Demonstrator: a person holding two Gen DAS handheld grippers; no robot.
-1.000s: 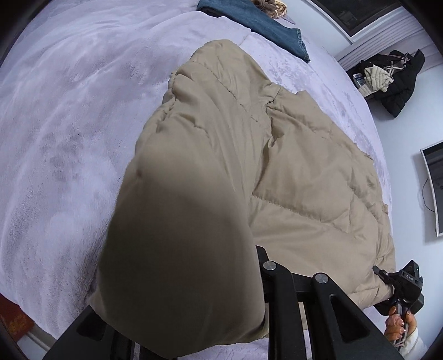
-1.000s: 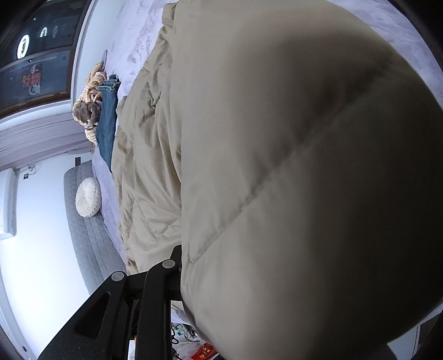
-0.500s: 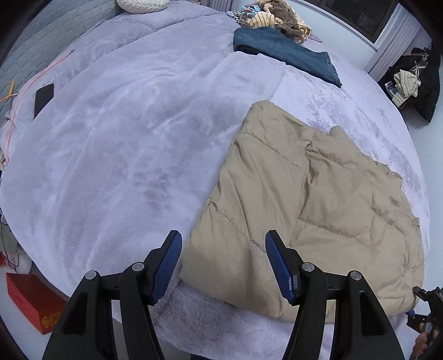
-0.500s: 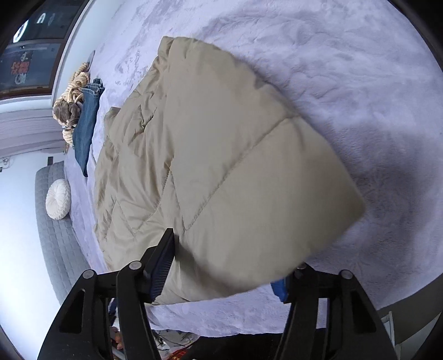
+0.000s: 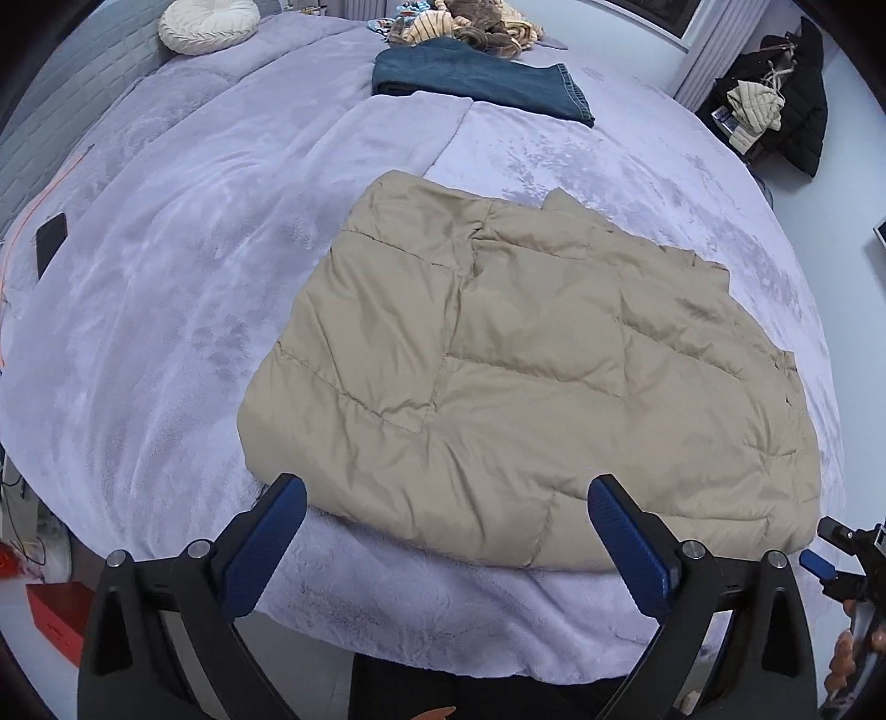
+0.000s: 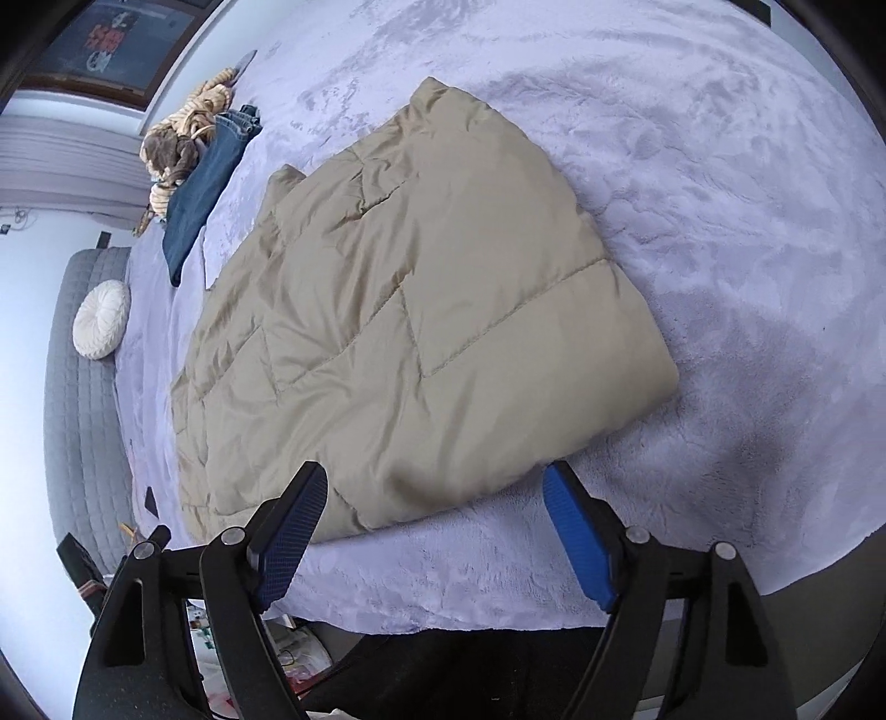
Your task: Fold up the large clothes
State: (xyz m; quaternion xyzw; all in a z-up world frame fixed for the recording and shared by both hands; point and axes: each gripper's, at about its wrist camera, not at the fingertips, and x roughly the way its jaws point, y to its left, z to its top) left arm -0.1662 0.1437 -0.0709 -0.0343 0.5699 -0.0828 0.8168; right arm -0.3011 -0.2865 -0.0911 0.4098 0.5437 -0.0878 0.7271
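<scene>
A beige quilted puffer jacket (image 5: 526,365) lies folded flat on the lilac plush bed cover (image 5: 166,288), near the bed's front edge. It also shows in the right wrist view (image 6: 421,321). My left gripper (image 5: 446,526) is open and empty, just in front of the jacket's near edge, above the cover. My right gripper (image 6: 434,520) is open and empty, just short of the jacket's near edge. The right gripper also shows at the far right of the left wrist view (image 5: 830,559).
Folded blue jeans (image 5: 476,83) and a heap of striped clothes (image 5: 459,22) lie at the far end of the bed. A round white cushion (image 5: 207,22) sits by the grey headboard. A dark phone (image 5: 50,243) lies at the left. Dark coats (image 5: 786,111) hang at the right wall.
Both grippers let go of the jacket, opened and drew back toward the bed's front edge. The jacket, lifted close to the cameras before, now lies flat and folded on the cover.
</scene>
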